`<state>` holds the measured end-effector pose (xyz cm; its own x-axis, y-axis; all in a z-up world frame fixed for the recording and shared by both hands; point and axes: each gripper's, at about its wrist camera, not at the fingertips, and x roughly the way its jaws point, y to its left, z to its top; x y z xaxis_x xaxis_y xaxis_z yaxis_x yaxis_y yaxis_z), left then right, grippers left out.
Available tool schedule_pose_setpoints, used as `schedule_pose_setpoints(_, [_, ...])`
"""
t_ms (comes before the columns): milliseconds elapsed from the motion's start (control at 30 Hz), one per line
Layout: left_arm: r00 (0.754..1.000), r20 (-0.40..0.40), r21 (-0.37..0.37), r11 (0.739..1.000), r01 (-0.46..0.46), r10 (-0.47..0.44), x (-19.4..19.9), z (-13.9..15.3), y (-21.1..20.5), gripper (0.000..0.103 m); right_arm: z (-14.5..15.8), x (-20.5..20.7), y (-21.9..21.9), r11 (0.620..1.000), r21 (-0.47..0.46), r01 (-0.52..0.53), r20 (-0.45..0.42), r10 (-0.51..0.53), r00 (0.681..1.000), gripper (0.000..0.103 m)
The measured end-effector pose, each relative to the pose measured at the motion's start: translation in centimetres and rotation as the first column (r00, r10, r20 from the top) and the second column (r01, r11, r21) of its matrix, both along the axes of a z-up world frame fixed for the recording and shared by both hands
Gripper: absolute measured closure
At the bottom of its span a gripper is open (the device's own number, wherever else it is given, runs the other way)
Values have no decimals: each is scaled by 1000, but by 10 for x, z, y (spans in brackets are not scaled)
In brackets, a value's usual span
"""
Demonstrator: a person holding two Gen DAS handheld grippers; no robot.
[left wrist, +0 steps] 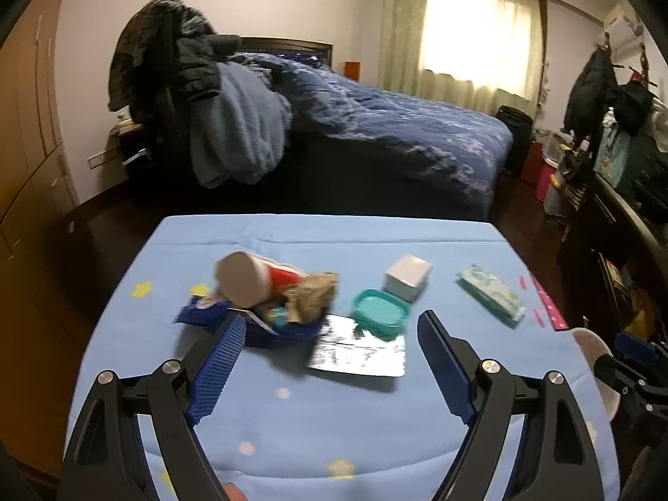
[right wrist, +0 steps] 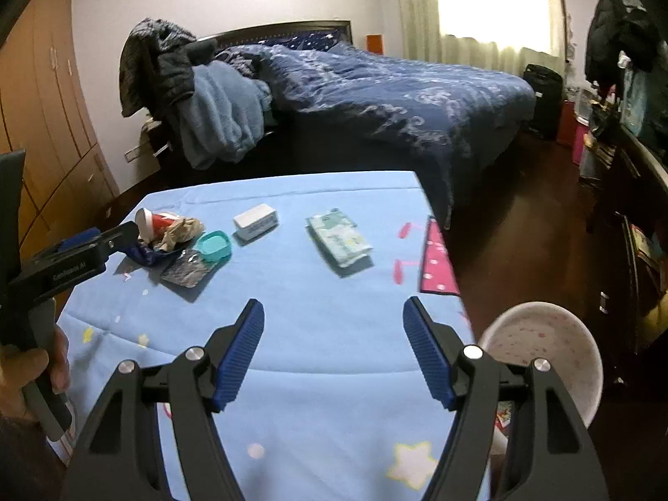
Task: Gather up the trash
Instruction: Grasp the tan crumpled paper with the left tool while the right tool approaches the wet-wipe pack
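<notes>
Both of your hand-held grippers are wide open and empty: left hand-held gripper point(left wrist: 330, 359) points at the trash heap, right hand-held gripper point(right wrist: 334, 350) hangs over bare blue cover.

Trash sits on the bench point(right wrist: 334, 396) at its far left: a tipped red cup point(left wrist: 254, 277), crumpled brown paper point(left wrist: 313, 298), blue wrapper point(left wrist: 200, 313), all touching; a foil sheet point(left wrist: 359, 352) lies beside them under the teal lid point(left wrist: 380, 311).

Risks, as judged:
- Cup may roll when nudged.
- Foil lies flat; your pads may slide over it.
- Pulling foil could drag the lid.
- White bin point(right wrist: 542, 355) stands off the bench edge; drops may miss.
</notes>
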<state>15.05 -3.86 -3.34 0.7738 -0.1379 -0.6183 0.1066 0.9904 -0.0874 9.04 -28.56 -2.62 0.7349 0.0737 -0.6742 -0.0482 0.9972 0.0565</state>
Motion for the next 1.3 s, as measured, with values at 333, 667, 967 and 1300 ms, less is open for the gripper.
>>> schedule_pose_setpoints(333, [1000, -20, -19, 1000, 8, -9, 31, -16, 18, 22, -4, 26, 24, 998, -40, -46, -16, 45, 999, 31])
schedule_pose_setpoints(667, [990, -64, 31, 991, 128, -125, 76, -38, -15, 37, -11, 42, 14, 999, -30, -36, -35, 35, 999, 31])
schedule_pose_setpoints(967, [984, -154, 40, 995, 96, -89, 103, -62, -11, 51, -14, 56, 2, 1000, -24, -9, -41, 8, 999, 31])
schedule_pose_setpoints(1300, [983, -166, 14, 996, 84, -81, 106, -66, -3, 82, -24, 79, -2, 999, -33, 23, -69, -25, 997, 31])
